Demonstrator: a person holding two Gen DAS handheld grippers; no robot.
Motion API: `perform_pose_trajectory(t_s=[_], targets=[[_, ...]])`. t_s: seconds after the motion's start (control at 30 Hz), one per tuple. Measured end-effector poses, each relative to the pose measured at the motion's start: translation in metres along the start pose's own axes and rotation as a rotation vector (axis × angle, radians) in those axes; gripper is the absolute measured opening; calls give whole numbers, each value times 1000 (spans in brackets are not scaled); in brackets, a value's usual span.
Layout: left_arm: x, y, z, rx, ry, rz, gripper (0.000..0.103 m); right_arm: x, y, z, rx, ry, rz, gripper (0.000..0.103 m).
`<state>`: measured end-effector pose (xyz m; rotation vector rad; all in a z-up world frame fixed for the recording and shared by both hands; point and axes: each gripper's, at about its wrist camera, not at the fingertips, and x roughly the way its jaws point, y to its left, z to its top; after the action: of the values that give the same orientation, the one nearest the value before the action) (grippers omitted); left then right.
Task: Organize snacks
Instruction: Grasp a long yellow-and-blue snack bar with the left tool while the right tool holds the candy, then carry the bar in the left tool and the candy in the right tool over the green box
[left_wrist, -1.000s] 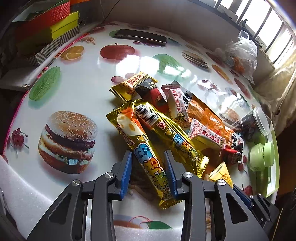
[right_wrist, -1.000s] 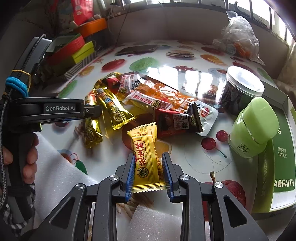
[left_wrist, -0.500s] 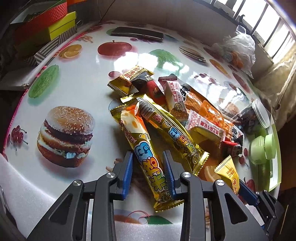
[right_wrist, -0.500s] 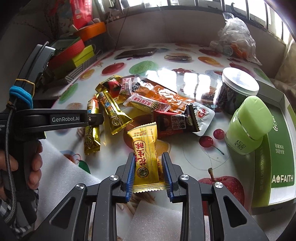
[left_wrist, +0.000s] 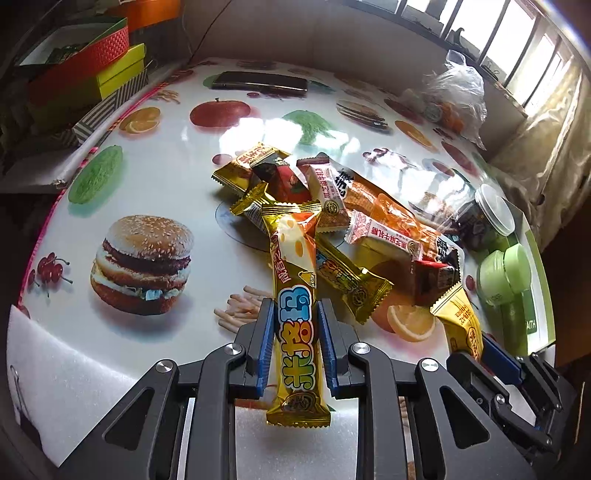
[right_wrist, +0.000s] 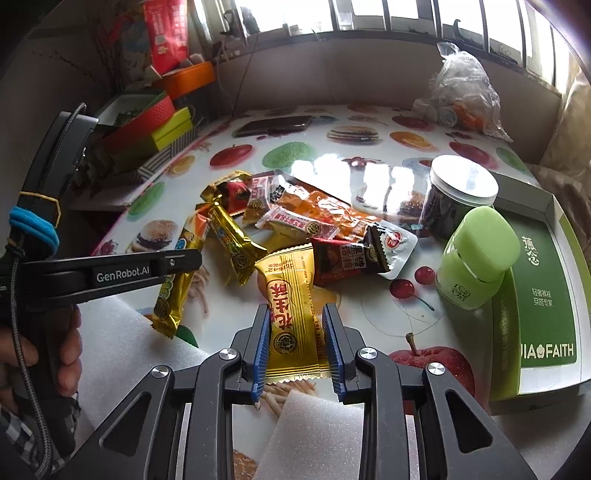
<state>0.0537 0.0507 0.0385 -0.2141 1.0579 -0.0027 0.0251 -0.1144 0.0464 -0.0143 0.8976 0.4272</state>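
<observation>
L tongs (left_wrist: 293, 339) have just been closing and now pinch the long gold snack bar (left_wrist: 295, 295) round its lower half, prob. so the top end swings clear of the snack pile (left_wrist: 362, 225); bar sits at the pile's near-left edge, top still over it. R tongs (right_wrist: 297, 343) pinch the yellow peanut candy (right_wrist: 291, 314) by its sides, just in front of the pile, off the worktop (left_wrist: 147, 177). Green box (right_wrist: 543, 295) lies right of the pile, likely the drop spot, w/ green jar (right_wrist: 476, 258) and dark jar (right_wrist: 458, 195) between.
</observation>
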Motion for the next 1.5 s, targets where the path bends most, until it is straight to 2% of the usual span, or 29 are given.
perform_pose_trajectory(t_s=[0.37,0.93,1.3,1.5], targets=[[-33,-21,5,44,-52,-83,24,-27,-10,3,44,-61,-20,27],[-62,-101,35,174,-113,-240,24,-84,-62,14,146,-176,-140,27],[-52,-165,50,244,-80,-330,24,-103,-118,9,248,-195,-235,27],[-39,-196,55,268,-31,-380,24,-103,-144,4,297,-181,-272,27]])
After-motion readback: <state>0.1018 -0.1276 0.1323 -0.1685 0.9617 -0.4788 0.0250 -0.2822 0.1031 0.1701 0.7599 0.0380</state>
